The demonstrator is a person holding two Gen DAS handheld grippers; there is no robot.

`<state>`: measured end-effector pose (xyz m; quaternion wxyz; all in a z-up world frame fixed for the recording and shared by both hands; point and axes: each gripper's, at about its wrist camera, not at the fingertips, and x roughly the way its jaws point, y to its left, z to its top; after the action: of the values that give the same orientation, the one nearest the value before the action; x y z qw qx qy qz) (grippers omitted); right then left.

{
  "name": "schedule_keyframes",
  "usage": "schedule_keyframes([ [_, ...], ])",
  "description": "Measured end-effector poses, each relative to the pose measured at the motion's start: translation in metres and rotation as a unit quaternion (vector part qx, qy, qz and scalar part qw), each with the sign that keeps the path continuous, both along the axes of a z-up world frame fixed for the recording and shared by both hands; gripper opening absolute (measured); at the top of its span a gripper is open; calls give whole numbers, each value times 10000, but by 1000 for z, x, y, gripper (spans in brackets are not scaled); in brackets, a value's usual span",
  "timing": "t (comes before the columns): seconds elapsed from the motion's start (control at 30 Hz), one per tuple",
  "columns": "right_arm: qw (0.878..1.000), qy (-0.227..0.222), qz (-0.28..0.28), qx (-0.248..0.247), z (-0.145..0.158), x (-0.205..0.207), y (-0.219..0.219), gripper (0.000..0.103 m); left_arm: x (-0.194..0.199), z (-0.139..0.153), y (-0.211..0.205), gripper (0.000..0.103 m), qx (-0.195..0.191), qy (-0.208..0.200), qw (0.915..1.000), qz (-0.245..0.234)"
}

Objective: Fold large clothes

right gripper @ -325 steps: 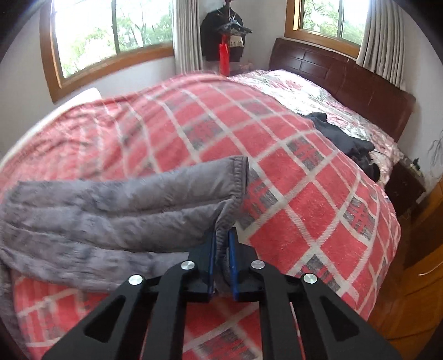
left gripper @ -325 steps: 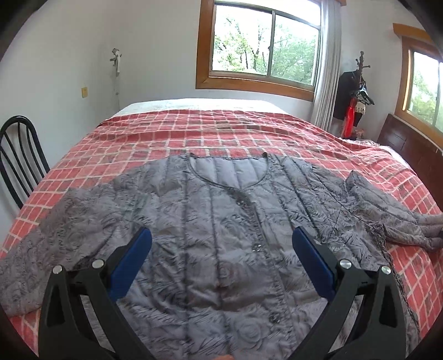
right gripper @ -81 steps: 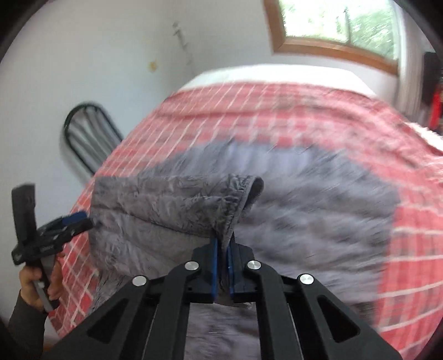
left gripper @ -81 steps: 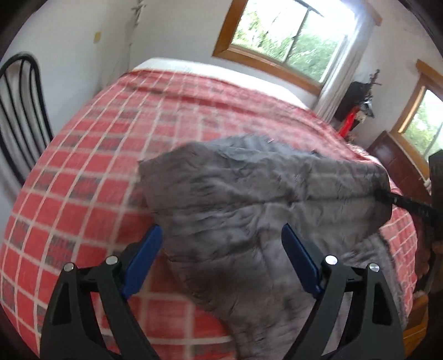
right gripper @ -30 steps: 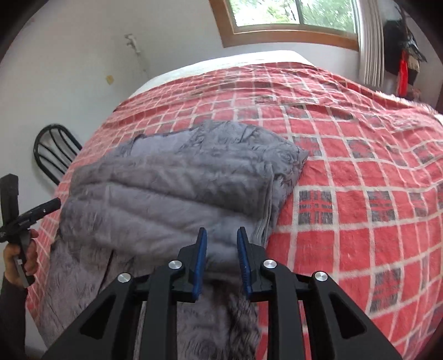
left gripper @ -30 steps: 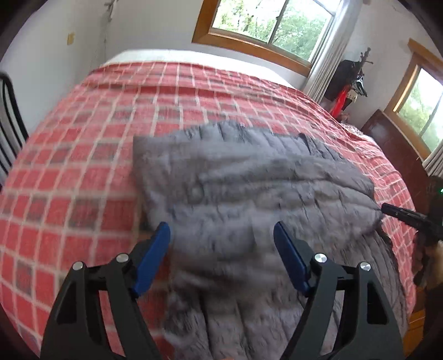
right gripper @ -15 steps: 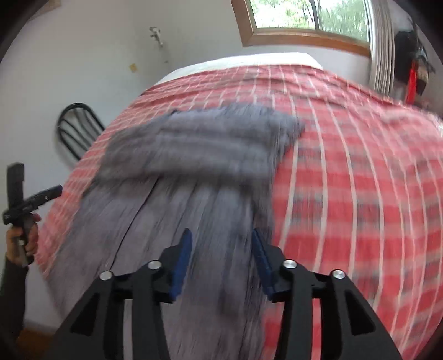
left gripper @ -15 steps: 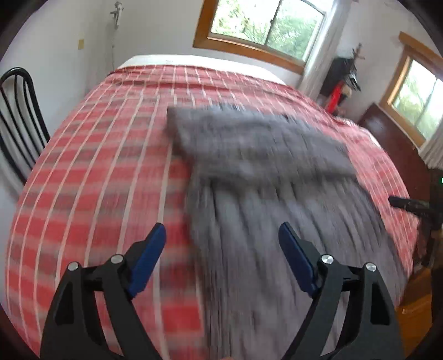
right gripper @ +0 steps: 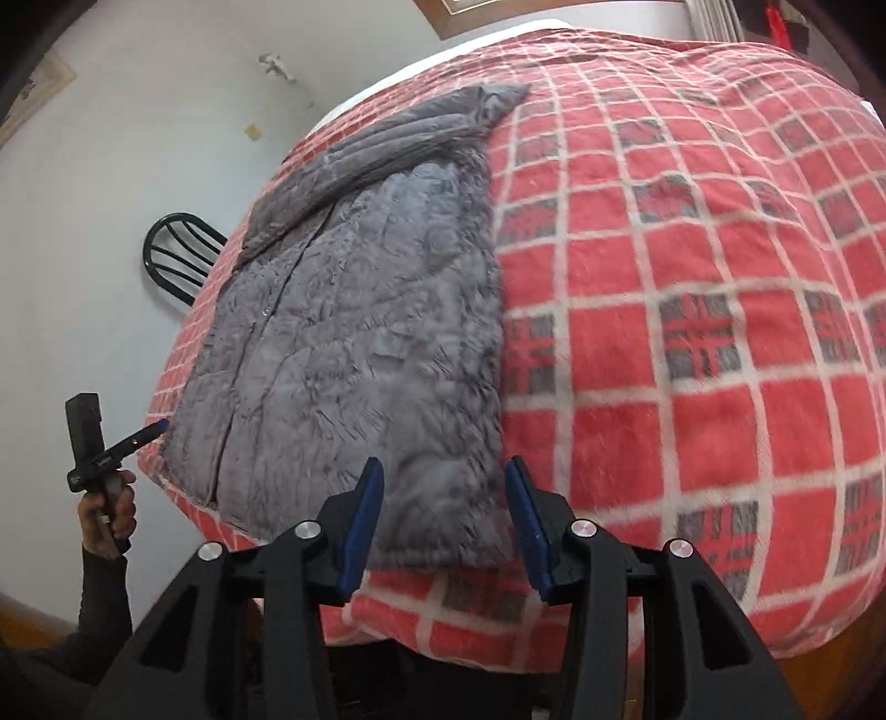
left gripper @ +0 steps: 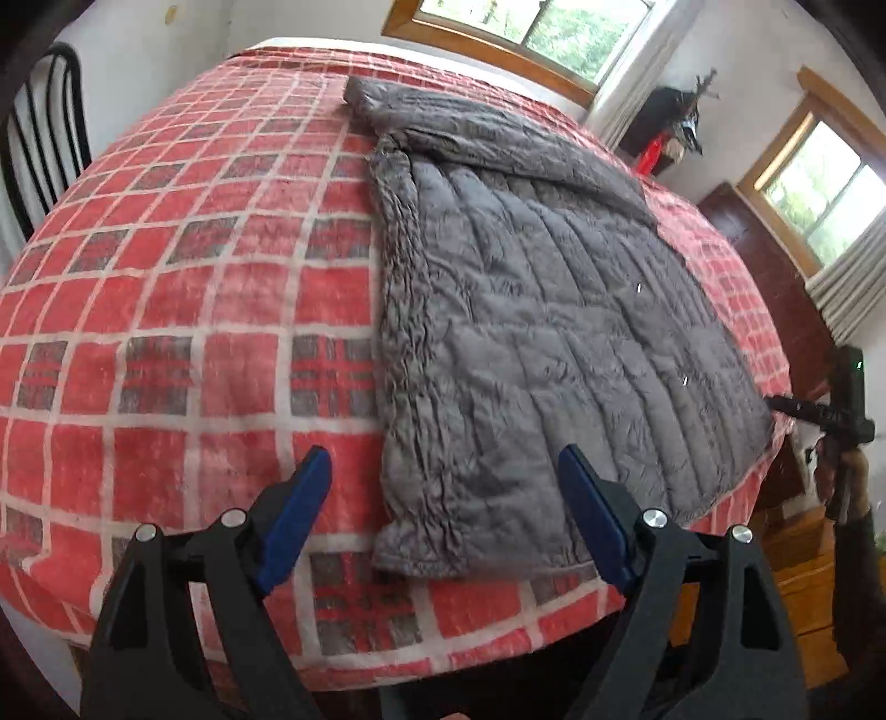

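A grey quilted jacket (left gripper: 542, 310) lies flat on the red plaid blanket (left gripper: 194, 266), with its sleeves folded across the far end. My left gripper (left gripper: 443, 454) hovers open over the jacket's near left hem corner, and its pads touch nothing. In the right wrist view the same jacket (right gripper: 360, 343) runs away from me. My right gripper (right gripper: 444, 464) is partly open above the near right hem corner, with cloth below the jaws but not pinched. A hand (right gripper: 108, 509) holds the left gripper at the bed's left edge.
A black metal chair (left gripper: 39, 127) stands by the wall to the left of the bed. A dark wooden headboard (left gripper: 775, 266) and a coat rack (left gripper: 681, 116) are at the right. Wood-framed windows (left gripper: 531, 33) line the far wall. Wooden floor (left gripper: 803, 581) shows beyond the near bed edge.
Both grippers have drawn back from the folded sleeves to the jacket's near hem. The right jaws stand wider apart than a second ago. The jacket has not moved.
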<state>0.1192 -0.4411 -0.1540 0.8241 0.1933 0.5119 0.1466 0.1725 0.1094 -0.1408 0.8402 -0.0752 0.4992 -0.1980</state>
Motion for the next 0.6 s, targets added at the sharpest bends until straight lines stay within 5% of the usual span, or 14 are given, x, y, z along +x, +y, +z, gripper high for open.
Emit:
schedule_keyframes([
  [0.23,9990,-32,448,83,-12,-7,21,47,-15,-14,-31,80,59,170,9989,-436],
  [0.37,9993,-51,348,159,-12,-2,15,47,-14,-13,-30,67,-19,206,9991,-370],
  [0.5,9983,103,372,439,-21,-1,12,44,-12,-15,-19,43,-208,429,9986,-245],
  [0.6,9986,-108,384,341,-18,-4,17,19,-15,-14,-23,18,-306,445,9979,-360],
])
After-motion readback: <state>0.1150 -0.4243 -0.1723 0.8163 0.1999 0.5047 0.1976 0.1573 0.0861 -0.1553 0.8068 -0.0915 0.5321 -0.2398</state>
